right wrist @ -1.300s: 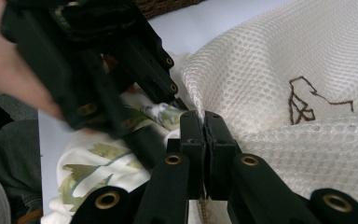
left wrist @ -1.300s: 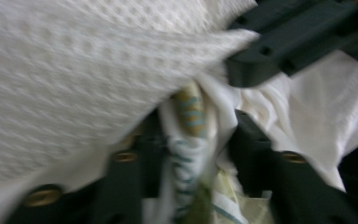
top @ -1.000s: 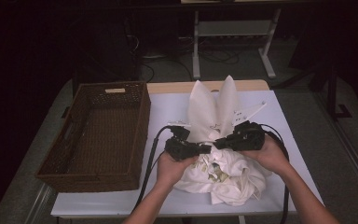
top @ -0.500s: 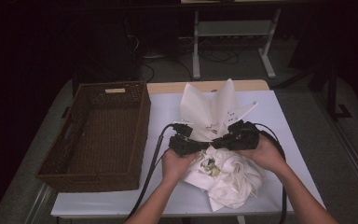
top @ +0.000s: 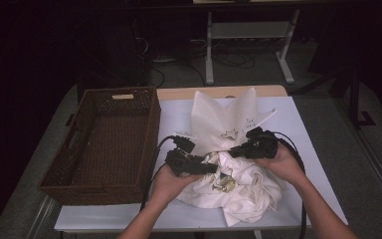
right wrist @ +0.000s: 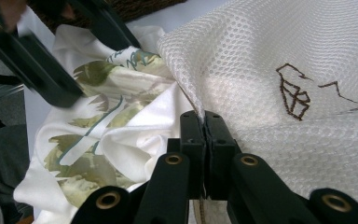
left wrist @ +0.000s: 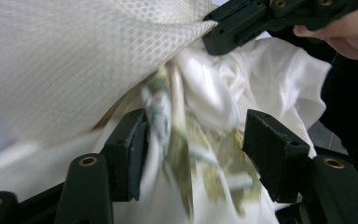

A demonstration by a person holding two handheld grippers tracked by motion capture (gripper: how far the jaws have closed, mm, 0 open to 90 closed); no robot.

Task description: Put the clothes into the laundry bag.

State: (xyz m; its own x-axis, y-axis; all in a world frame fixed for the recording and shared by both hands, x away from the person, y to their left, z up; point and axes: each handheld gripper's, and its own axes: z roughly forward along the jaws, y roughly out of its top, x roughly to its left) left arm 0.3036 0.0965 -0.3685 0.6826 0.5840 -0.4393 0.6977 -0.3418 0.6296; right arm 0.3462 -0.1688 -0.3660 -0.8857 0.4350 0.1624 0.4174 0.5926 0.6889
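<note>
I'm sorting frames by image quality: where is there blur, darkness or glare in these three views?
High view: the room beyond the table is very dark, the white garment bright but not blown out. Left gripper view: the printed garment between the left tool jaws is streaked with motion blur; the mesh bag is sharper. Right gripper view: sharp on the mesh weave, evenly lit, no glare; the right tool is crisp.

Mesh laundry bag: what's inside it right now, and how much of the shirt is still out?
The mesh laundry bag stands behind the white printed shirt, which lies mostly outside on the table. The right tool pinches the bag's edge. The bag's interior is covered by its mesh, so its contents cannot be seen.
</note>
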